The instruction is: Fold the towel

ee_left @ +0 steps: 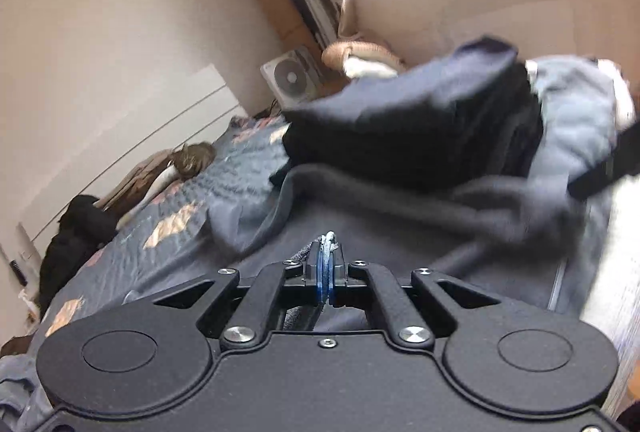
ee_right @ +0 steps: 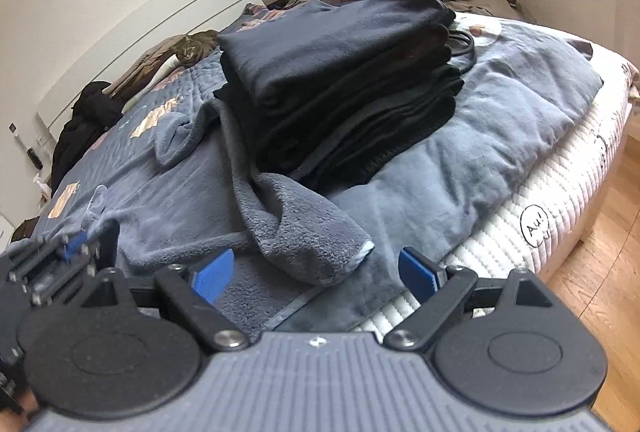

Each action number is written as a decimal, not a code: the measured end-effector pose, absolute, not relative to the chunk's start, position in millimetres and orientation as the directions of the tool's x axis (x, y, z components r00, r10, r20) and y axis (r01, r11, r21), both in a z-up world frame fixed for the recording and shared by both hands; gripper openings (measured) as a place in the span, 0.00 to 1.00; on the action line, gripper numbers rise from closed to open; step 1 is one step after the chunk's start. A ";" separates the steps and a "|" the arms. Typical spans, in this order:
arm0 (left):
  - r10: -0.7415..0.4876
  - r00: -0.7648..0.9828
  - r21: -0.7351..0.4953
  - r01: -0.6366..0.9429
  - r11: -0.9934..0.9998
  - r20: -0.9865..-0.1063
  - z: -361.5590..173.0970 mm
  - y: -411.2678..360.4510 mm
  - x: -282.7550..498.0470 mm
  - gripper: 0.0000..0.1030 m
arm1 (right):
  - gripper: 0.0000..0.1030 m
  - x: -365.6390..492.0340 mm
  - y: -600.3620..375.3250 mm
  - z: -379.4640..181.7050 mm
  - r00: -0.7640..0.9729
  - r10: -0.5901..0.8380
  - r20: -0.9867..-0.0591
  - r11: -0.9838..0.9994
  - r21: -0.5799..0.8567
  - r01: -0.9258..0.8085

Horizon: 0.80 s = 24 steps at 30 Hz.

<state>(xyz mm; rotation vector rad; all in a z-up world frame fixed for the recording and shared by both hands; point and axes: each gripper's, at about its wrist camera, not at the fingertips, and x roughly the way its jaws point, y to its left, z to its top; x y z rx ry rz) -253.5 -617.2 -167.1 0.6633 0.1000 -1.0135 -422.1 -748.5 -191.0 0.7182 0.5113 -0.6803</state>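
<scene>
L gripper (ee_left: 327,264) pinched on grey towel (ee_right: 296,228) edge | R gripper (ee_right: 316,272) wide, empty, over turned-back corner nr bed (ee_right: 560,208) foot edge | mid-fold, I judge | next: R needs free corner

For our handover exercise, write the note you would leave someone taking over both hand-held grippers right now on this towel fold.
Left hand-held gripper: shut on the towel's edge.
Right hand-held gripper: open, empty, hovering just before the towel's near corner.
Towel: grey, rumpled on the bed, running from the near edge up to the stack of folded dark items.
Done: one edge gripped; no neat fold shows yet.
Left: probably grip the near corner with the right, spread the towel flat, fold it, perhaps add it to the stack.
</scene>
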 end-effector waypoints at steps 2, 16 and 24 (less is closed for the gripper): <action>-0.778 0.511 0.449 0.828 0.334 -0.364 -159.3 -628.0 -263.1 0.02 | 0.86 -424.7 -750.8 -192.1 0.668 -0.388 -0.635 0.542 0.429 0.723; -0.821 0.304 0.367 0.922 0.125 -0.484 -195.4 -691.5 -315.4 0.02 | 0.86 -489.8 -786.2 -195.8 0.540 -0.591 -0.599 0.206 0.535 0.819; -0.746 0.310 0.464 0.886 0.002 -0.589 -228.6 -655.2 -323.9 0.35 | 0.86 -474.5 -781.8 -195.0 0.565 -0.570 -0.596 0.260 0.522 0.813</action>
